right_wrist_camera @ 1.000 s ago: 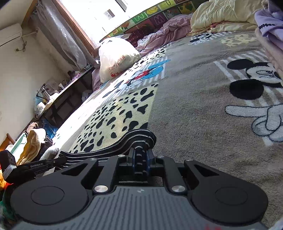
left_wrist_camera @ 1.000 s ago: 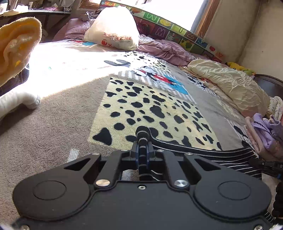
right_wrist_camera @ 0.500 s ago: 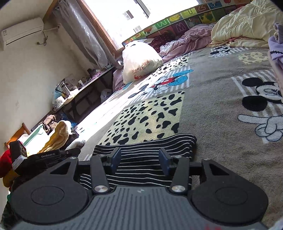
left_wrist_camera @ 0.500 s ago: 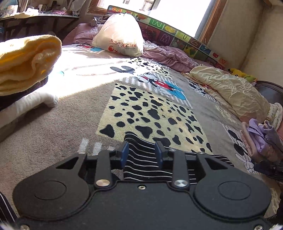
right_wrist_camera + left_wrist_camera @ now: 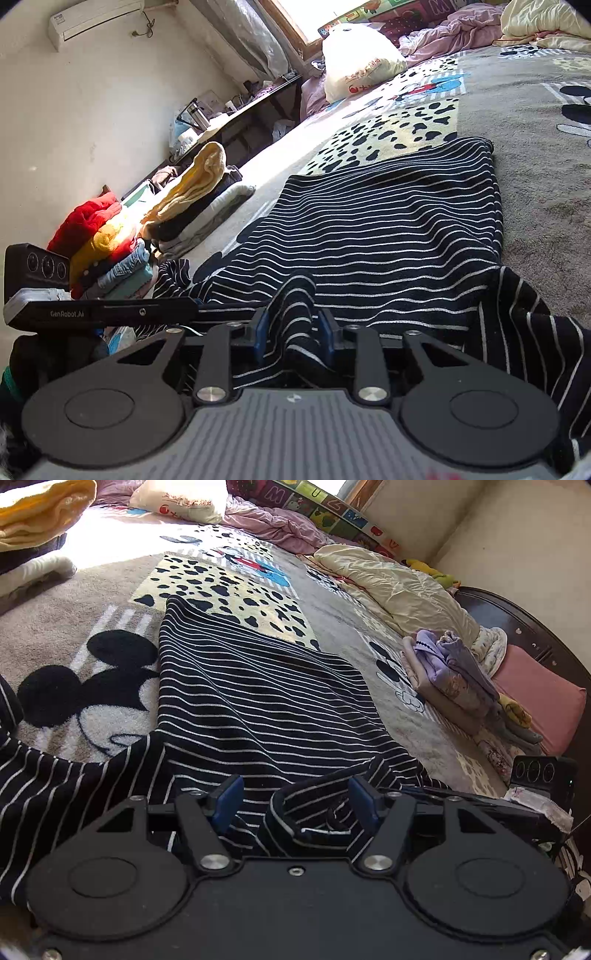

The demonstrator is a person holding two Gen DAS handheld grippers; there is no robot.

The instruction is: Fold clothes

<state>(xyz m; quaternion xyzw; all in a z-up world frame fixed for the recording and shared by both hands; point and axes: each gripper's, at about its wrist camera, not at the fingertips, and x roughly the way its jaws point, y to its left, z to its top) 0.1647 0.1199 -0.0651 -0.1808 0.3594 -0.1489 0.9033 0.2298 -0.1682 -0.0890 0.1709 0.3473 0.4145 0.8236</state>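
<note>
A black shirt with thin white stripes (image 5: 258, 701) lies spread flat on the Mickey Mouse blanket (image 5: 103, 686), its far hem up by the spotted patch. My left gripper (image 5: 295, 801) stands wide open at the near end, with the shirt's ribbed collar (image 5: 310, 812) lying loose between its fingers. In the right wrist view the same shirt (image 5: 369, 229) stretches away from me. My right gripper (image 5: 292, 330) is shut on a raised fold of it near the collar. A sleeve (image 5: 535, 332) lies bunched to the right.
A folded pile of purple clothes (image 5: 454, 672), a cream quilt (image 5: 399, 587) and a pink pillow (image 5: 535, 701) line the right side. Folded red, yellow and denim clothes (image 5: 96, 240) and a yellow towel (image 5: 192, 184) sit at the left. A white bag (image 5: 362, 66) rests far back.
Both grippers let go of the shirt's far hem, opened and drew back to its near end. The right one has since closed on a fold; the left stays open over the collar.
</note>
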